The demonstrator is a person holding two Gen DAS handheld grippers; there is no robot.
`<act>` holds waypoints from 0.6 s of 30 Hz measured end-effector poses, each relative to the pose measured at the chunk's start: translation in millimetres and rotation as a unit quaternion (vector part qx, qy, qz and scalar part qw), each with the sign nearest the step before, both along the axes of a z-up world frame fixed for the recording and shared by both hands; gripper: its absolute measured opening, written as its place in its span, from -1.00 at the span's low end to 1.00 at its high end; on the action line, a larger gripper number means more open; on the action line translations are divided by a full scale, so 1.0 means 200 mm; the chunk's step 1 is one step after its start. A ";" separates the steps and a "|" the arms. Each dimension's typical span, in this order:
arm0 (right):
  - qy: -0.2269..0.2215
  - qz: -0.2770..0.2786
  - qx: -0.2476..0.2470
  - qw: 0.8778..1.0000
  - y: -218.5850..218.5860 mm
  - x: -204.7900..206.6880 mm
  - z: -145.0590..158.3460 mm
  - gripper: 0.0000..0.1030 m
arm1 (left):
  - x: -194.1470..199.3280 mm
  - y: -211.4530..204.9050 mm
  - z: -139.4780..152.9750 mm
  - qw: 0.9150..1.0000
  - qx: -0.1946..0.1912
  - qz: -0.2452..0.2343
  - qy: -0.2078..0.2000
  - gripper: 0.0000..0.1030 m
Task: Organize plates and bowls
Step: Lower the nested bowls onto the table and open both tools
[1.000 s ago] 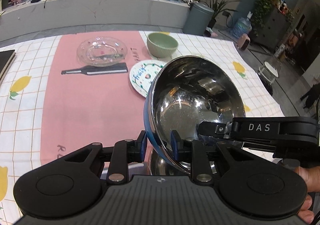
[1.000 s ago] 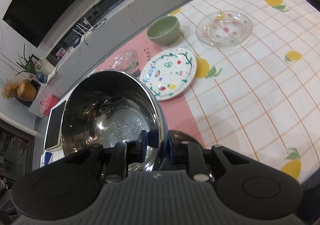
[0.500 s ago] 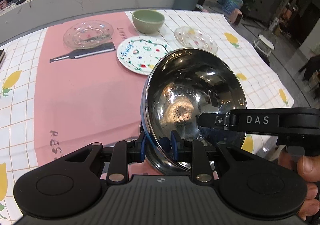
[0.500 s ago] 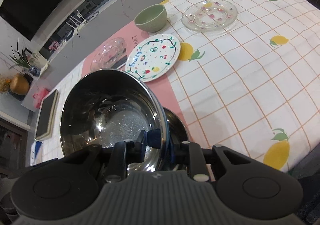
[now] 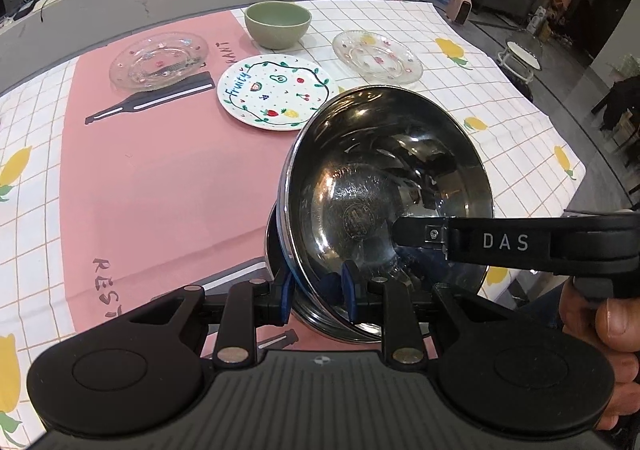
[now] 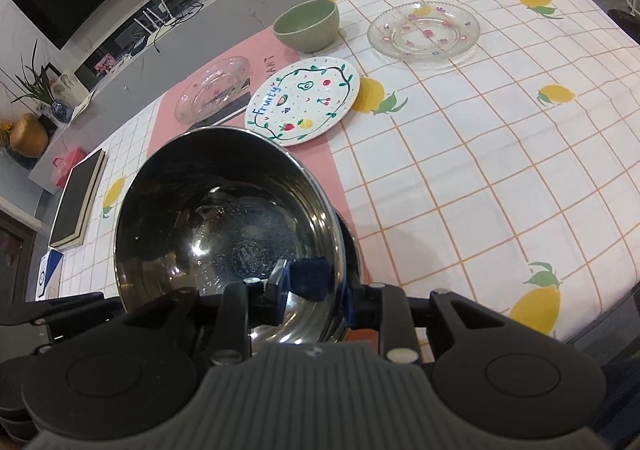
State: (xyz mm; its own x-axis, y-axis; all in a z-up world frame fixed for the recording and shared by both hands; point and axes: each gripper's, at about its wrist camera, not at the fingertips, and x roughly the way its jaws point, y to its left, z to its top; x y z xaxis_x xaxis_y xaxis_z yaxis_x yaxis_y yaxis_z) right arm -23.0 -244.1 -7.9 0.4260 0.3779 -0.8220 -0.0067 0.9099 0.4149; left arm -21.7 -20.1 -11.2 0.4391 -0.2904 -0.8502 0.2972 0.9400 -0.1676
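Observation:
A shiny steel bowl sits tilted in a second steel bowl near the table's front edge. My left gripper is shut on the upper bowl's near rim, one pad outside and one inside. My right gripper straddles the same bowl's rim from the other side. Its jaws are opening, and the inner pad stands off the wall. One of its fingers reaches over the bowl in the left wrist view.
Further back lie a green bowl, a white fruit-painted plate and two glass plates. A black book lies at the left edge. A hand holds the right gripper.
The upper bowl has sunk lower onto the bowl under it and both views tip further down over the table. The right gripper's pads stand wider apart than before.

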 end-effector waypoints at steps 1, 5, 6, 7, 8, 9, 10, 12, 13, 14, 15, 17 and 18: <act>0.001 0.000 0.001 1.000 0.00 0.00 0.00 -0.50 | 0.00 0.00 0.00 1.000 -0.001 0.000 0.001 -0.46; 0.004 0.002 0.001 1.000 0.00 0.00 -0.01 -0.55 | 0.01 0.02 0.01 1.000 -0.005 0.005 0.000 -0.45; 0.006 0.001 0.001 1.000 0.00 0.01 -0.02 -0.57 | 0.01 0.03 0.01 1.000 -0.004 0.008 -0.003 -0.45; 0.008 0.001 0.002 1.000 0.00 0.01 -0.02 -0.61 | 0.02 0.03 0.01 1.000 -0.003 0.010 -0.005 -0.45; 0.009 0.001 0.002 1.000 -0.01 0.01 -0.03 -0.66 | 0.02 0.04 0.02 1.000 -0.001 0.013 -0.006 -0.45; 0.010 0.001 0.003 1.000 -0.01 0.01 -0.03 -0.67 | 0.02 0.04 0.02 1.000 0.000 0.016 -0.007 -0.45; 0.011 0.001 0.002 1.000 -0.01 0.01 -0.04 -0.71 | 0.02 0.05 0.02 1.000 0.000 0.018 -0.007 -0.45; 0.012 0.001 0.002 1.000 -0.01 0.01 -0.04 -0.78 | 0.03 0.05 0.02 1.000 0.002 0.020 -0.008 -0.45; 0.011 0.000 0.003 1.000 -0.01 0.01 -0.05 -0.80 | 0.03 0.05 0.02 1.000 0.003 0.020 -0.007 -0.45; 0.010 -0.001 0.004 1.000 -0.02 0.01 -0.05 -0.81 | 0.03 0.05 0.02 1.000 0.005 0.019 -0.007 -0.45; 0.009 -0.001 0.004 1.000 -0.02 0.01 -0.04 -0.82 | 0.03 0.05 0.01 1.000 0.007 0.018 -0.007 -0.45; 0.007 -0.002 0.003 1.000 -0.03 0.01 -0.04 -0.86 | 0.02 0.04 0.01 1.000 0.011 0.014 -0.007 -0.45; 0.006 -0.002 0.002 1.000 -0.03 0.01 -0.04 -0.88 | 0.02 0.04 0.01 1.000 0.013 0.013 -0.006 -0.45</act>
State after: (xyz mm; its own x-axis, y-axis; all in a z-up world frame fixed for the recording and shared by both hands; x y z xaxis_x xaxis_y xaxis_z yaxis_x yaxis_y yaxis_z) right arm -21.4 -250.8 -15.0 0.4174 0.3793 -0.8258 0.0019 0.9084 0.4182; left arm -16.7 -13.0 -9.4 0.4569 -0.2572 -0.8515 0.2748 0.9513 -0.1398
